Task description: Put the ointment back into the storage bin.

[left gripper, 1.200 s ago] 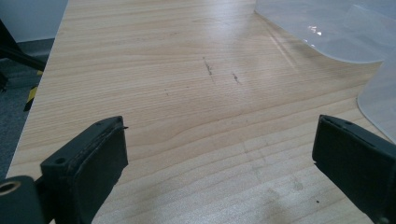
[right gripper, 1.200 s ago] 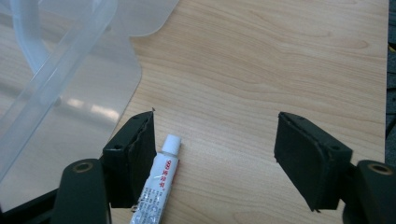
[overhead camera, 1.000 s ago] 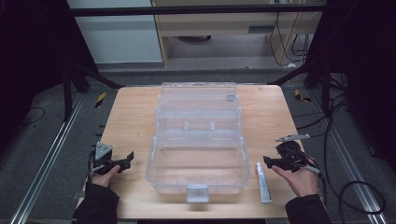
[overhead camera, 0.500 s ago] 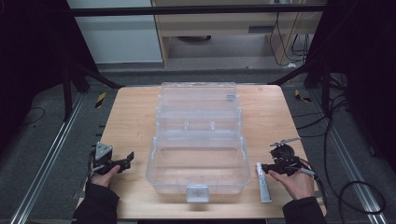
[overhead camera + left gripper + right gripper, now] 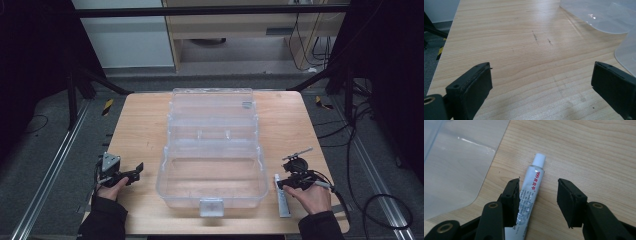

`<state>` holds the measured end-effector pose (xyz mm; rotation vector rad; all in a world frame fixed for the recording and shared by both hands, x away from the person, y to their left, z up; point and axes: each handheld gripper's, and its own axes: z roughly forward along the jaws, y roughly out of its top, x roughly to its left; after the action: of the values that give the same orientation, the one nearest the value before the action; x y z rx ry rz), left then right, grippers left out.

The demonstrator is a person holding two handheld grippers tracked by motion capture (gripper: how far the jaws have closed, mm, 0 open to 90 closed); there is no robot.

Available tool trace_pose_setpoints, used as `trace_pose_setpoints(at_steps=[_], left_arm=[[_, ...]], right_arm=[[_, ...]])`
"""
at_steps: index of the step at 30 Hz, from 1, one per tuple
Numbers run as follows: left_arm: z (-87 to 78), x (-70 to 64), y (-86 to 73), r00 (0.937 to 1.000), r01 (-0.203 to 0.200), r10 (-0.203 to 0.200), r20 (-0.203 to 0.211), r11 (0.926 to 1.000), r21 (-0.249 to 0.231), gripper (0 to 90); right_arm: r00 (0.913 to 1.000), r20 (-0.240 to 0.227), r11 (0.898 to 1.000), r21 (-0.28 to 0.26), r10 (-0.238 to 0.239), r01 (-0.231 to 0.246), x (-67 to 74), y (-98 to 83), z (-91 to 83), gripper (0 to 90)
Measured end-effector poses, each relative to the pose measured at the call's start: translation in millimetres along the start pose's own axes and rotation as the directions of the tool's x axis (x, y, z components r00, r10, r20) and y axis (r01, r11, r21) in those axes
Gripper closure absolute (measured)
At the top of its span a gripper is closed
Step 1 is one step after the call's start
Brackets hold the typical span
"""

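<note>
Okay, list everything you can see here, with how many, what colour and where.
Table: one, light wood, centre of the high view.
Storage box: one, clear plastic, lid open, middle of the table.
Tube: one, white with a white cap and red print, flat on the table right of the box, between the right gripper's jaws, not clamped.
Floor: grey, around the table, with cables at the right.
Left gripper: one, black, open over bare wood left of the box.
Right gripper: one, black, open around the tube.
Hands: two, dark sleeves, near edge of the table.
</note>
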<state>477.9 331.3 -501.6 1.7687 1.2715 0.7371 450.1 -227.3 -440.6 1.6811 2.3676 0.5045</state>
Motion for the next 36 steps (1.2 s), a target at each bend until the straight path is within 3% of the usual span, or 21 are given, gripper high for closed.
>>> trace_pose_setpoints(at_steps=[17,36], left_arm=[[-0.1,0.3,0.0,1.0000,0.002,-0.002,0.002,1.0000,0.000,2.7],[0.0,0.5,-0.1,1.0000,0.002,-0.002,0.003,1.0000,-0.002,2.7]], right_arm=[[0.9998,0.003,0.997,0.076,-0.018,0.018,8.6,2.1,17.9,57.6],[0.9991,0.006,0.990,0.136,-0.043,0.042,11.8,5.8,30.1,69.1]])
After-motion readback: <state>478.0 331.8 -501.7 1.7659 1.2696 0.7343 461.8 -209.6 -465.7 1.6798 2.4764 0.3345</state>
